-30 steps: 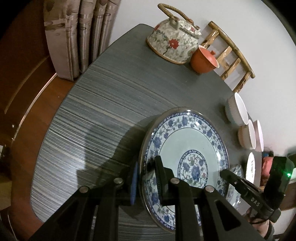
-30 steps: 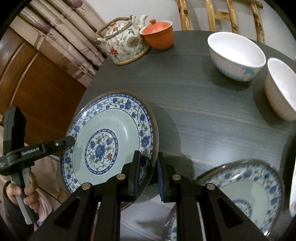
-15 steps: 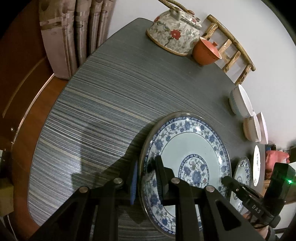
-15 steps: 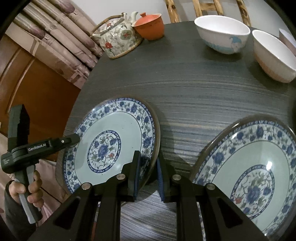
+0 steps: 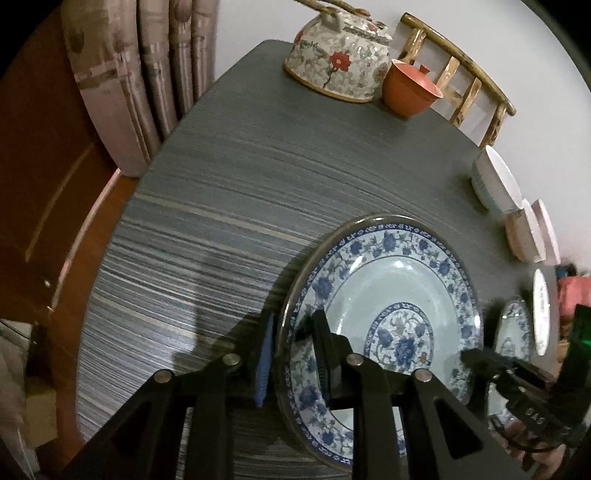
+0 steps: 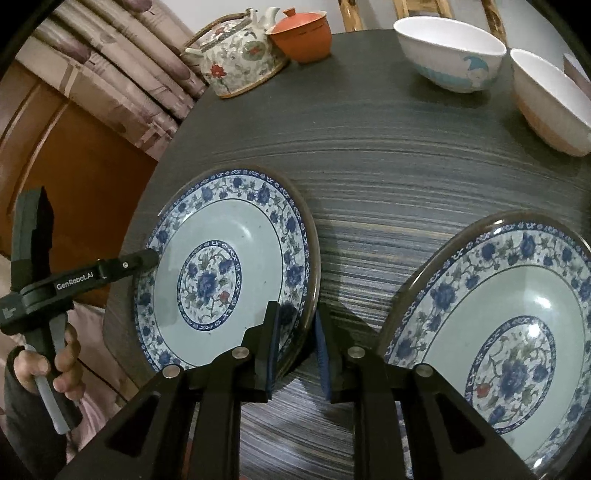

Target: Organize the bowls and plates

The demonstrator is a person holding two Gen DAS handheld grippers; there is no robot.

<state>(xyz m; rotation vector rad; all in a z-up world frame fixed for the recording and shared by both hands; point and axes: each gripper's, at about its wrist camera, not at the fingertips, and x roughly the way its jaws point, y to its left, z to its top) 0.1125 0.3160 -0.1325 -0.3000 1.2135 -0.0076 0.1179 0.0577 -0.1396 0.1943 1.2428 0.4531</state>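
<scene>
Left gripper (image 5: 291, 332) straddled the left rim of the plate (image 5: 391, 280); one finger lay over the plate's face, the blue pad outside the rim; a narrow dark gap showed between that pad and the rim; its jaws had just been opening, the rim between them, no firm clamp evident.

Right gripper (image 6: 295, 325) straddled the opposite rim of the same plate; one finger over the painted border, the other outside; table (image 6: 369, 147) showed in the gap between rim and outer pad; its jaws had likewise just been opening, the rim between them and not pinched.

Plate sat at the near part of the table, close to its edge; blue floral border, blue flower at centre; whether it rested fully on the surface could not be told.

A second plate (image 6: 498, 295) of the same pattern lay just beside the right gripper, apart from the first.

Two white bowls (image 6: 447, 55) stood at the far side, next to each other; teapot (image 6: 240, 55) and orange cup (image 6: 303, 33) stood at the far corner, touching or nearly so.

A hand (image 6: 44, 365) held the left gripper's handle below the table edge.
</scene>
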